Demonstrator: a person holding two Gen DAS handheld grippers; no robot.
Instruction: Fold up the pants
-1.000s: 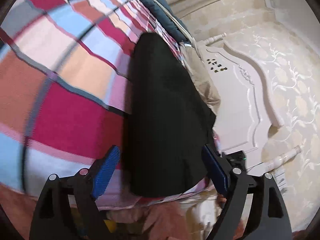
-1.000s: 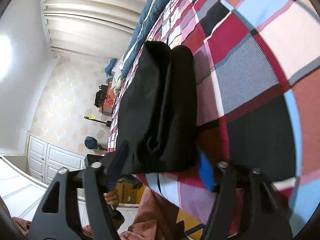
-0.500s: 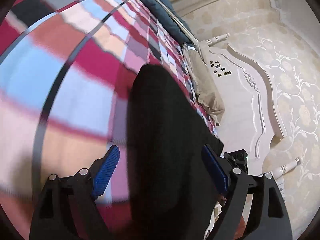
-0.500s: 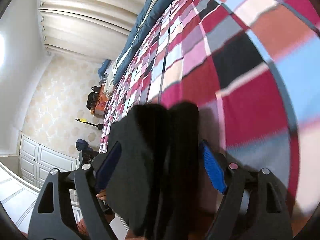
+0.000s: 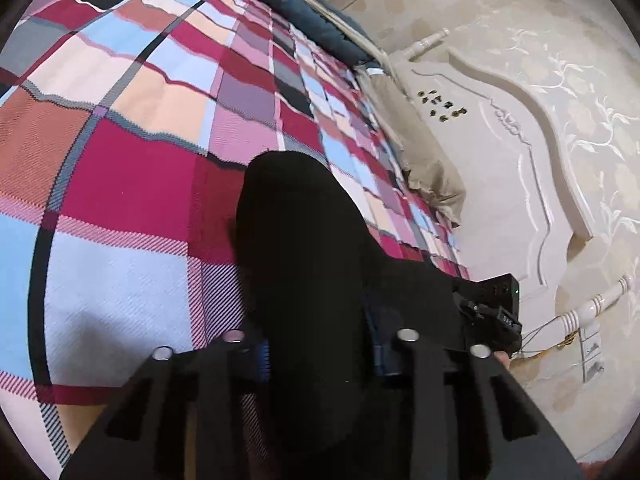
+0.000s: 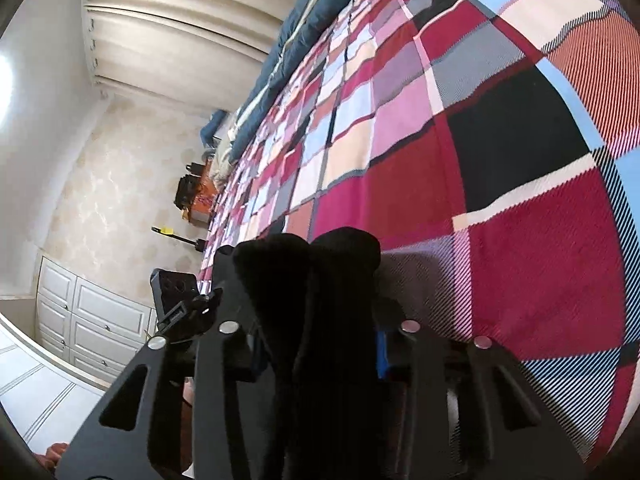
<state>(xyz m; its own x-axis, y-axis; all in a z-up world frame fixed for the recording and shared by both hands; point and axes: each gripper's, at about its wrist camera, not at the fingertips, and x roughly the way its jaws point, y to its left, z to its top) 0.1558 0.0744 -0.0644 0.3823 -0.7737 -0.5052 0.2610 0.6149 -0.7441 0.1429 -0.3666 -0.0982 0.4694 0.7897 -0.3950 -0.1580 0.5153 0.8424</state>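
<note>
black pants [image 5: 304, 248] lie bunched on a checked bedspread [image 5: 120, 168], their folded edge running between the blue pads of both tools. the left gripper [image 5: 320, 354] and right gripper [image 6: 320, 350] are each closing, jaws pinching the thick, soft, matte cloth. the cover is woven in red, pink and blue squares.

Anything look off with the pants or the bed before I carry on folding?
Nothing stands out. The black pants lie bunched on the plaid bedspread, with the left gripper and right gripper both closing on the fabric.
</note>
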